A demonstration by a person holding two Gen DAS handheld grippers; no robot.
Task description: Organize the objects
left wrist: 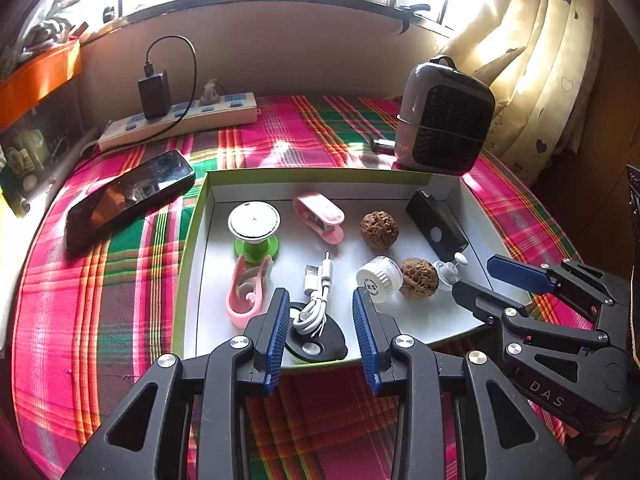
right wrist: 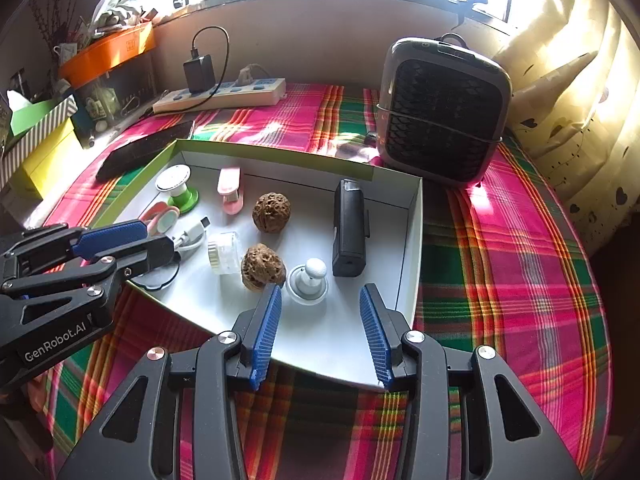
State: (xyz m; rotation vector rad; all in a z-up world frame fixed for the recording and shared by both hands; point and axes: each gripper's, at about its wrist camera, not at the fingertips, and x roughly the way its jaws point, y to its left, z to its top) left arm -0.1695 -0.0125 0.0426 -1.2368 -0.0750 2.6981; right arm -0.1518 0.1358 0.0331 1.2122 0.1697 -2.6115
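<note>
Jaws of both hand-held grippers stood open and empty: left hand-held gripper (left wrist: 321,312) over the white cable (left wrist: 316,300), right hand-held gripper (right wrist: 320,308) perhaps nearest the white knob (right wrist: 310,278); each needed centring before closing.

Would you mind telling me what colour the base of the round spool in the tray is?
Green, under a white top; the spool shows best in the left wrist view.

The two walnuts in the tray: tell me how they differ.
The far walnut stands alone in open tray floor; the near walnut is crowded, beside the clear jar and the white knob. The far one looks rounder; the near one looks more lopsided and lumpy. The far one lies mid-tray, the near one closer to both grippers. Both are brown, wrinkled and lie loose in the white tray.
</note>
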